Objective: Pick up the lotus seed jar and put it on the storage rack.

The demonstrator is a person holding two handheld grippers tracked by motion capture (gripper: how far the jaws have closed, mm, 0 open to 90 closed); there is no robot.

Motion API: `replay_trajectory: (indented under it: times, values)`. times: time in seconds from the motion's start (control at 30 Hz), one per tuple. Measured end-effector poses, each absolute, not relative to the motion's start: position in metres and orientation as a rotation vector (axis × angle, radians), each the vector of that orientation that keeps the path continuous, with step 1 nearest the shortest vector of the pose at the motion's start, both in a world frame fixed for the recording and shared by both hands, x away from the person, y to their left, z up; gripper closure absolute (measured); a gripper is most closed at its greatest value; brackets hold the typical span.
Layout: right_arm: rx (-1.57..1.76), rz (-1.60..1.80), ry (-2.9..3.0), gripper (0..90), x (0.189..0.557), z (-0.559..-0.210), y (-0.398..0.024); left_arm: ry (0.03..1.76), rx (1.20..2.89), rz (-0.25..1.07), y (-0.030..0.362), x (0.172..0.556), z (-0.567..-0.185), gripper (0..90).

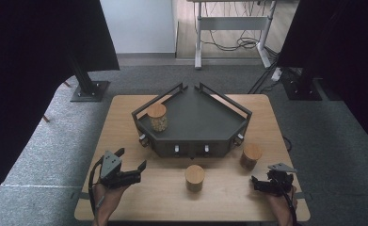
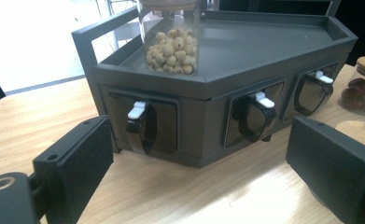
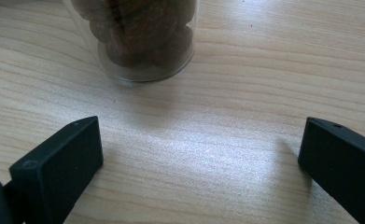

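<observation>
Nearest the person, two grippers sit low over the wooden tabletop [image 1: 125, 197]. The left gripper [image 1: 131, 165] has its jaws wide apart with nothing between them, and the right gripper [image 1: 256, 181] likewise has its jaws spread over bare wood.

I count three glass jars with round wooden lids. One jar [image 1: 195, 177] stands on the tabletop between the two grippers, just ahead of them. A second, the dark-filled jar [image 1: 250, 156], stands on the right, close in front of the right gripper; in the right gripper view its clear base, packed with brown rounded pieces [image 3: 140, 32], is ahead of the jaws and a little to the left, apart from both. The third, the jar of pale beads [image 1: 157, 117], stands upright on the left corner of the tray.

Beyond the first two jars is one dark grey angular tray [image 1: 205, 120] with railed edges. Its front face carries black knobs with white tabs; in the left gripper view three of them show [image 2: 143, 126], facing the open left jaws, well clear of them.
</observation>
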State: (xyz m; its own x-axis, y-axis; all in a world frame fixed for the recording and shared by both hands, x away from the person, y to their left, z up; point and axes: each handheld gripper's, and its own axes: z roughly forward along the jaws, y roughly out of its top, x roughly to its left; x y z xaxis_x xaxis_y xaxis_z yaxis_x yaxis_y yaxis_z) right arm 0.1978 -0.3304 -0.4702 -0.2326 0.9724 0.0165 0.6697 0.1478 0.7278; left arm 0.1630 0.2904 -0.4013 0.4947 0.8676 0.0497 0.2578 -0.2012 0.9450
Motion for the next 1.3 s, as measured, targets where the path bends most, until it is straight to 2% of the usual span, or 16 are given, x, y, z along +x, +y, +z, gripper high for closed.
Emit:
replay_trajectory:
  times: [1.3]
  values:
    - [1.559,0.866,1.971,0.0,0.197,-0.47,-0.33,1.111,1.827,0.702,0.292,0.154,-0.442,7.0]
